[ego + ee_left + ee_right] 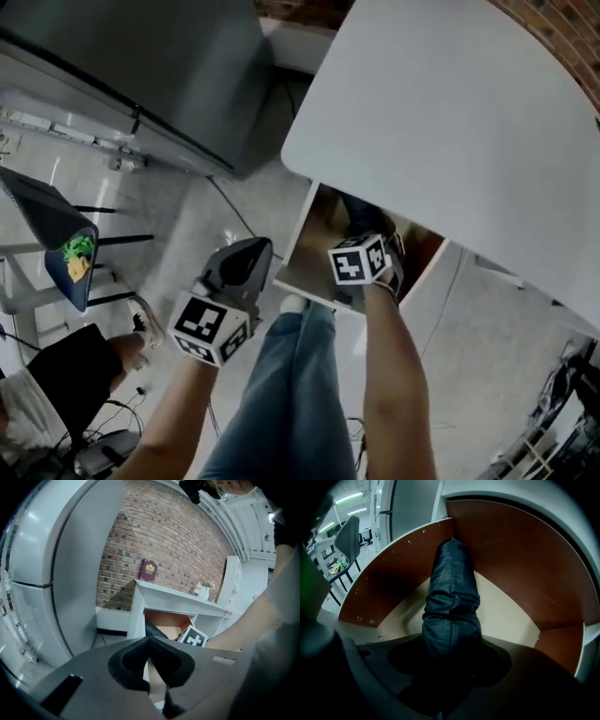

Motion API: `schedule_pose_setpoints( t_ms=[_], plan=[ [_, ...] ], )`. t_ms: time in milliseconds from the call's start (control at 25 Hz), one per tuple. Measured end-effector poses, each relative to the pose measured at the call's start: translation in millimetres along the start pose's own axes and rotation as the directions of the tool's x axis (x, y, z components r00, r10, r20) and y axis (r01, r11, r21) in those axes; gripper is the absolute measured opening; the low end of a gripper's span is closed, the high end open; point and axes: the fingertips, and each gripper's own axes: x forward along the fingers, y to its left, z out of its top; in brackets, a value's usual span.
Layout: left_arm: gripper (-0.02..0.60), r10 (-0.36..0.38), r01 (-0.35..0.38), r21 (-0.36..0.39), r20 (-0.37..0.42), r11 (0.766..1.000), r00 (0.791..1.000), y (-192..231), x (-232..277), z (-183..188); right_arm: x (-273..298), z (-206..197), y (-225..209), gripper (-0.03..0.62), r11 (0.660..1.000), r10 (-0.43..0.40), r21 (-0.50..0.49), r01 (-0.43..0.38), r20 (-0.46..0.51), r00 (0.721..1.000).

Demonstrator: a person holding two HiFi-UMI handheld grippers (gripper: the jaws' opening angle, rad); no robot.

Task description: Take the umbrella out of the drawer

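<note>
Right gripper (449,670) jaws clamp the folded, crinkled navy umbrella (452,597) lying in the drawer (513,569); left gripper (150,643) jaws closed, empty.

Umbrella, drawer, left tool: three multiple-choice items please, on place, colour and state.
1. The umbrella lies: A on a chair; B in the drawer; C on the floor.
2. The drawer's inner walls are: A reddish-brown; B green; C blue.
3. The left tool is: A shut on the umbrella; B shut, empty; C wide open.
Key: 1B, it lies on the drawer's pale bottom; 2A, seen in the right gripper view; 3B, its jaws meet with nothing between.
</note>
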Motion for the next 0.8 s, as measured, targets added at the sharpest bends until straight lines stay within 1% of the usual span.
schedule_pose_setpoints(
  t_ms=[120, 240, 400, 520, 640, 800],
  plan=[
    [-0.005, -0.006, 0.006, 0.011, -0.008, 1.000, 1.000, -3, -6, 0, -8, 1, 1, 0.257, 1.000, 0.026, 0.008, -0.026, -0.020, 0.999],
    [-0.005, -0.007, 0.007, 0.006, -0.016, 1.000, 1.000, -6, -12, 3, -20, 2, 6, 0.256, 0.998, 0.058, 0.016, -0.057, -0.043, 0.997],
    [-0.005, -0.021, 0.021, 0.017, 0.001, 1.000, 1.000, -11, -19, 14, -39, 3, 9, 0.257, 0.993, 0.112, 0.032, -0.109, -0.087, 0.990],
    [-0.005, -0.023, 0.023, 0.023, 0.006, 0.999, 1.000, -14, -25, 21, -55, 6, 13, 0.256, 0.991, 0.133, 0.043, -0.129, -0.114, 0.985],
    [-0.005, -0.027, 0.027, 0.029, 0.009, 0.999, 1.000, -19, -31, 30, -71, 5, 15, 0.258, 0.990, 0.142, 0.028, -0.139, -0.148, 0.979],
    [-0.005, -0.034, 0.033, 0.035, 0.011, 0.999, 0.999, -27, -39, 41, -91, 1, 18, 0.258, 0.985, 0.171, 0.012, -0.172, -0.178, 0.969]
  ],
)
